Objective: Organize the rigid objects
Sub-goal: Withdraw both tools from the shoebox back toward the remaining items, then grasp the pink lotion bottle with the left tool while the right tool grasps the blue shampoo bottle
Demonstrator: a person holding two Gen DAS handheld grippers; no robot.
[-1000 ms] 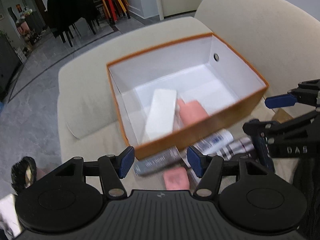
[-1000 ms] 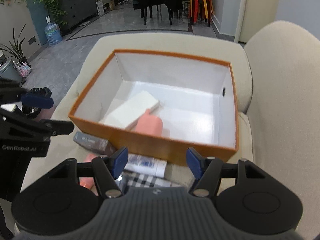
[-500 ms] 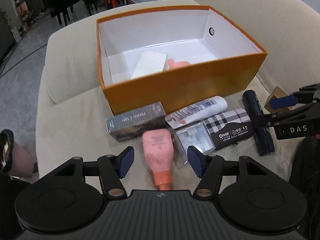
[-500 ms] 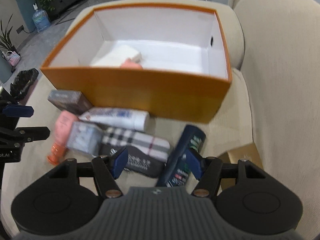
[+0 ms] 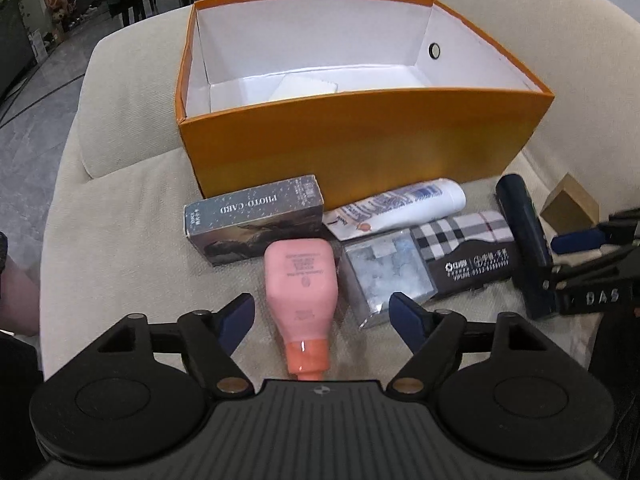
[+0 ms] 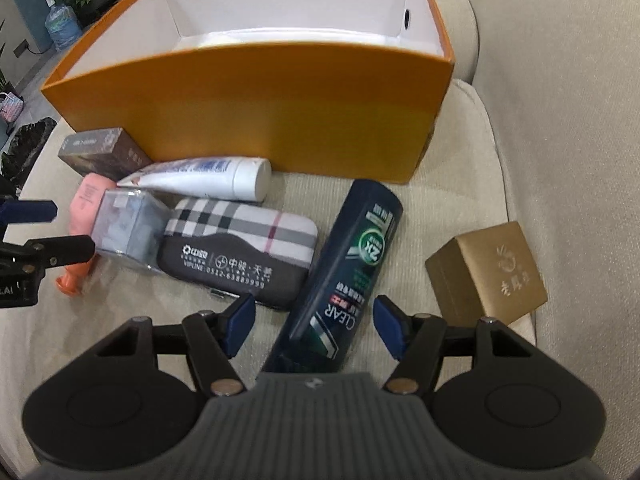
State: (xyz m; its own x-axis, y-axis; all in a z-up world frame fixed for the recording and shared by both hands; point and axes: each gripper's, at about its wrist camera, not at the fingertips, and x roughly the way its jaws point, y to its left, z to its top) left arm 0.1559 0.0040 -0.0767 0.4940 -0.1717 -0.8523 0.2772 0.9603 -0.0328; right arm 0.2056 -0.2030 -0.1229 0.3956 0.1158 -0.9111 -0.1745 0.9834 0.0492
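An orange box [image 5: 360, 140] stands open on a beige sofa cushion, a white pack [image 5: 304, 86] showing inside it. In front of it lie several items. A pink bottle [image 5: 302, 280] with an orange cap lies between the jaws of my left gripper [image 5: 322, 316]. Those jaws are opening and the pads stand clear of the bottle. A dark navy shampoo bottle [image 6: 352, 264] lies between the jaws of my right gripper [image 6: 316, 322], which is open, with gaps on both sides.
A dark photo-card box [image 5: 256, 216], a white tube [image 5: 404, 204], a clear plastic box [image 5: 384, 272] and a plaid case [image 6: 244, 240] crowd between the two bottles. A gold box [image 6: 488, 272] sits to the right by the sofa's backrest. Beyond the cushion's left edge is grey floor.
Both grippers have sunk from above the box to the items in front of it. The left jaws have spread wider around the pink bottle. The box's front wall now hides most of its inside.
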